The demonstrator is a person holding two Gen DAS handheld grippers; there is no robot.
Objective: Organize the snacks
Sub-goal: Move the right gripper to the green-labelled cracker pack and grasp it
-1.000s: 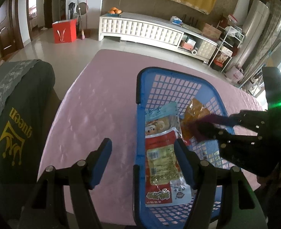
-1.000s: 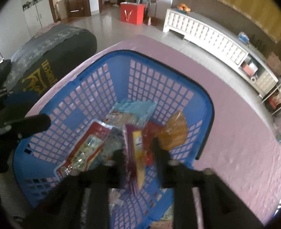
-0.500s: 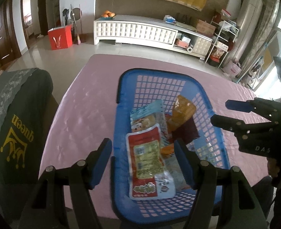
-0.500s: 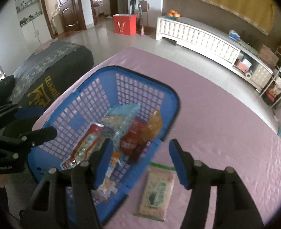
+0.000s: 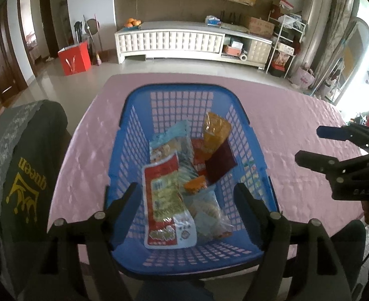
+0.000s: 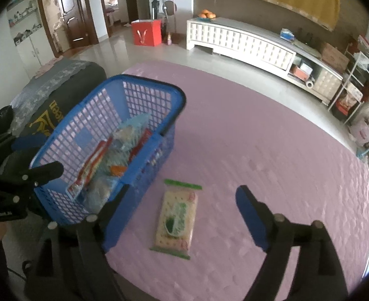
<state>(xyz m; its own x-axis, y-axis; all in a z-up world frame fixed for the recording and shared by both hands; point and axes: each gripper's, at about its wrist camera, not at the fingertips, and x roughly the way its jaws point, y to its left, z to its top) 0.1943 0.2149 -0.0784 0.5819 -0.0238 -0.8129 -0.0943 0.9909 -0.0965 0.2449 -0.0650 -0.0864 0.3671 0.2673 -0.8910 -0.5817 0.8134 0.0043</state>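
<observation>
the right gripper (image 6: pixel 181 200), a black two-finger claw with blue pads, hangs above the pink quilted tablecloth (image 6: pixel 272 135) with its jaws spread wide and just now widening, nothing between them but air; directly below the gap, at 6 o'clock in the right wrist view, a flat clear packet of pale crackers with green end strips (image 6: pixel 176 217) lies loose on the cloth, just beside the blue plastic lattice basket (image 6: pixel 124 85) at its 9 o'clock. the left gripper (image 5: pixel 187 198), of the same build, hovers over the near end of that basket, jaws also well apart, lately opened a little further and empty. inside the basket a long red-and-white snack bag (image 5: pixel 165 200) lies along the floor toward 7 o'clock, a pale blue packet (image 5: pixel 170 138) at the centre, an orange-yellow pouch (image 5: pixel 215 128) at 1 o'clock and a dark maroon packet (image 5: pixel 219 164) just under it. a dark green cushion with gold lettering (image 5: pixel 21 175) sits at 9 o'clock off the table edge.
</observation>
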